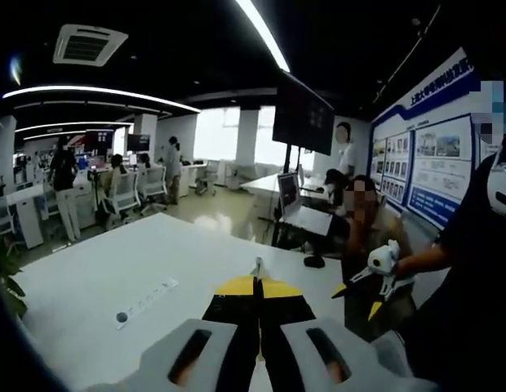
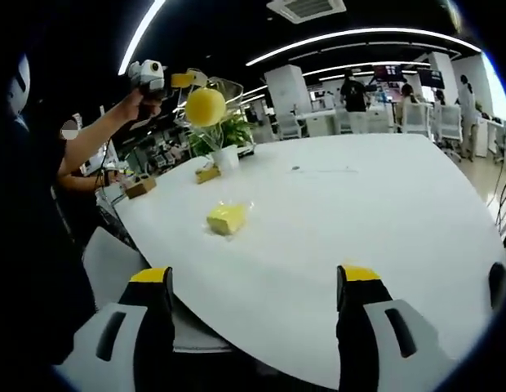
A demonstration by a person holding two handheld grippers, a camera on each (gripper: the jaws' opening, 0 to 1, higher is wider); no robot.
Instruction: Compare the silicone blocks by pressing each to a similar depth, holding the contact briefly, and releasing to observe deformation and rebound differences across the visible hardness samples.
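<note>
A yellow silicone block point(image 2: 227, 219) in clear wrap lies on the white table point(image 2: 383, 212), well ahead of my right gripper point(image 2: 255, 273). That gripper is open, with its jaws wide apart and nothing between them. Two brown blocks point(image 2: 208, 173) point(image 2: 140, 186) sit farther back near the table's edge. My left gripper point(image 1: 257, 282) has its jaws pressed together, held up in the air over the table point(image 1: 114, 269). A hand holds this left gripper point(image 2: 184, 82) high, with a blurred round yellow shape point(image 2: 206, 106) at its front end; I cannot tell what that is. The right gripper point(image 1: 357, 300) is open too.
A potted plant point(image 2: 226, 143) stands behind the blocks. A flat strip point(image 1: 147, 302) lies on the table. Beyond the table are a monitor point(image 1: 288, 192), desks, office chairs point(image 1: 122, 196) and several people. The person's dark sleeve point(image 2: 41, 245) is close on the left.
</note>
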